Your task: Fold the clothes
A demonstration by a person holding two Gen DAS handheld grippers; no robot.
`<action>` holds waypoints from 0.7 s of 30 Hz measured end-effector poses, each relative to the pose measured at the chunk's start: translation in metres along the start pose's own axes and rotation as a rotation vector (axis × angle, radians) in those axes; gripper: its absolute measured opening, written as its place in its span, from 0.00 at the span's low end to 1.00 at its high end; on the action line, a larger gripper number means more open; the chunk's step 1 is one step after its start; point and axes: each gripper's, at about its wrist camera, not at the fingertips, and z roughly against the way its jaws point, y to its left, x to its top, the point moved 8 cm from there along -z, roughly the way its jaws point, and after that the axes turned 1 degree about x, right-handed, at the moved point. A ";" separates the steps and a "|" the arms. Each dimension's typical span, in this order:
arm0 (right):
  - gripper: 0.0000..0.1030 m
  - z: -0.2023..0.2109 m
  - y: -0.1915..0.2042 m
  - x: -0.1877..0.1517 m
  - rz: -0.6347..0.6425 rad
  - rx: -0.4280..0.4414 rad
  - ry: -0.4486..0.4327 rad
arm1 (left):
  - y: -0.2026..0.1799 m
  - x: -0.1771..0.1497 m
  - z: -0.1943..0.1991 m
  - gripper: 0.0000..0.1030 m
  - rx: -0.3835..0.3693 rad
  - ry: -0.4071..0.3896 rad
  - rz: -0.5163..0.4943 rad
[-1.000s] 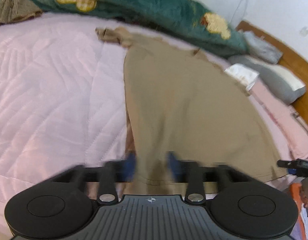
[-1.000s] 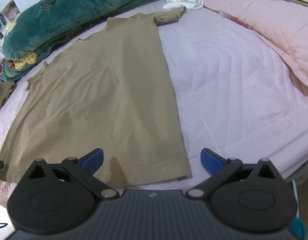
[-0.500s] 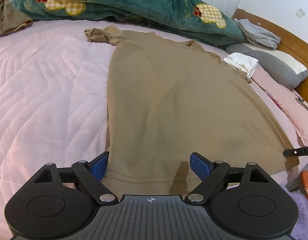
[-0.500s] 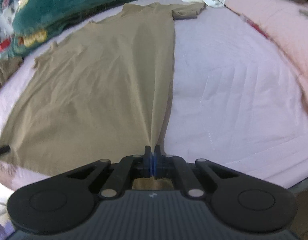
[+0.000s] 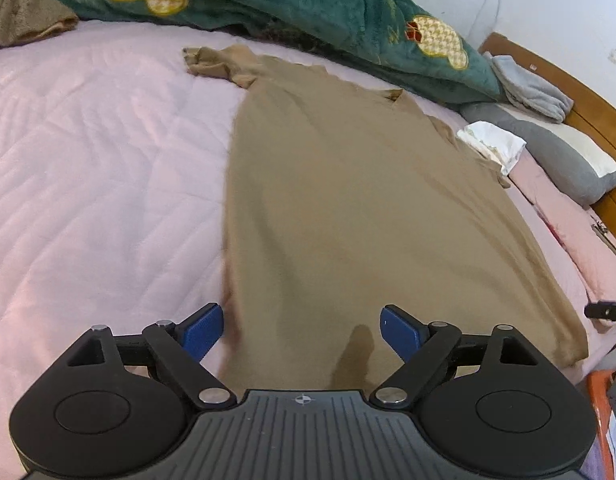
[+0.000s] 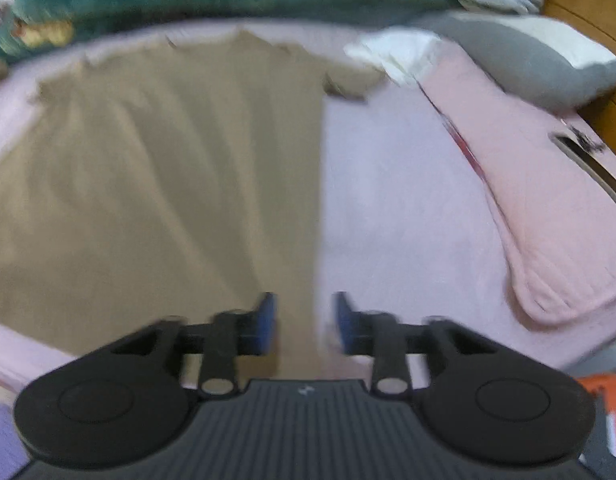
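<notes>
Cloth first: tan T-shirt (image 5: 348,220), spread flat on pink quilted bedspread (image 5: 88,160), collar toward green plush blanket (image 5: 308,8), hem nearest both grippers. Looks thin, knit, limp and light. Likely to drape and sag from any single pinch, to slide easily over the quilt, and to bunch if dragged. Not fragile, with nothing stiff in it. Matte surface, a few long soft ripples, one short sleeve (image 5: 212,62) crumpled at the far left corner. Darker, perhaps damp patch (image 5: 356,348) close to the hem.

Best taken at the hem corners or the side edges, one pinch per gripper through both layers, then lifted together to keep the fold line straight.

Left gripper (image 5: 300,330): jaws wide apart, lately opened, hanging over the hem with nothing pinched. Right gripper (image 6: 305,320): blurred, jaws just opening, about half apart, shirt's right edge between them but pads clear of it.
</notes>
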 end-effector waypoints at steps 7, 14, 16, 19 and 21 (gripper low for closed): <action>0.81 -0.013 0.074 0.023 -0.184 0.407 -0.101 | -0.002 0.001 -0.011 0.04 -0.077 0.029 0.107; 0.86 -0.061 0.106 0.000 -0.204 0.339 0.060 | 0.021 -0.010 0.025 0.03 -0.099 0.007 0.126; 0.91 -0.063 0.114 -0.006 -0.152 0.320 0.068 | 0.029 -0.022 0.024 0.02 -0.090 0.043 0.117; 0.95 -0.064 0.127 -0.010 0.005 0.240 0.113 | 0.036 -0.031 0.031 0.02 -0.090 0.041 0.090; 0.95 -0.063 0.133 -0.015 0.111 0.177 0.137 | 0.036 -0.030 0.034 0.02 -0.073 0.053 0.050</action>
